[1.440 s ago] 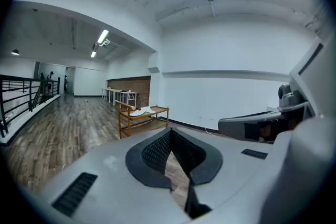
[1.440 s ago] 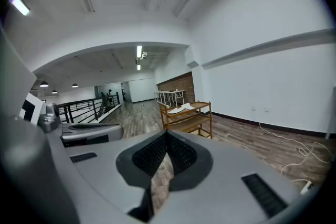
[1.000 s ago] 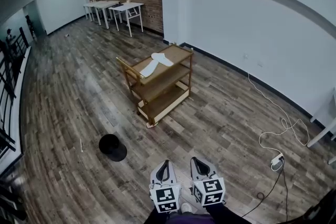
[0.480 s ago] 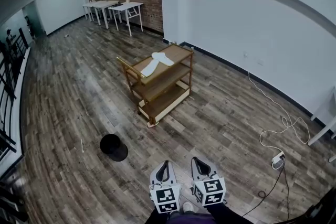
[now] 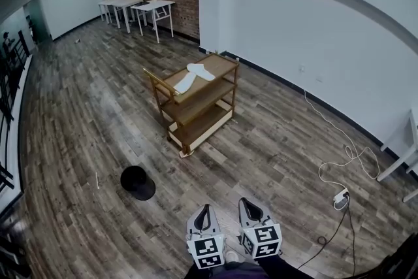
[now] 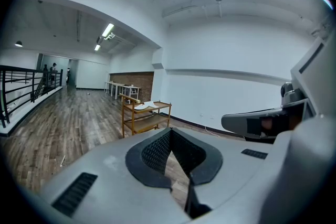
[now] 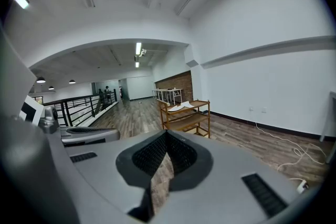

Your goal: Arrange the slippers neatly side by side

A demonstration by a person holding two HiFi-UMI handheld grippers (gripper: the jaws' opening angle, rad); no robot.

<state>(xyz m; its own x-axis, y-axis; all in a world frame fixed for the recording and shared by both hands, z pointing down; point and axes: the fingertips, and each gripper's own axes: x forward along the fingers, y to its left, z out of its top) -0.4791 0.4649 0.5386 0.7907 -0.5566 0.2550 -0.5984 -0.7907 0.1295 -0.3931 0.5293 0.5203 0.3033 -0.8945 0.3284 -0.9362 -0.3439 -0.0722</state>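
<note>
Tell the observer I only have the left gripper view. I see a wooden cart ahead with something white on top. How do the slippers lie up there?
Observer: In the head view the two slippers lie on top of the cart, splayed in a V that meets at the far end, not side by side.
Operator: Anything in the way?
Observer: A black round thing lies on the floor, left of the straight line to the cart.
Operator: Is the right gripper holding anything?
Observer: No. The right gripper view shows the right gripper shut, with nothing between its jaws.
</note>
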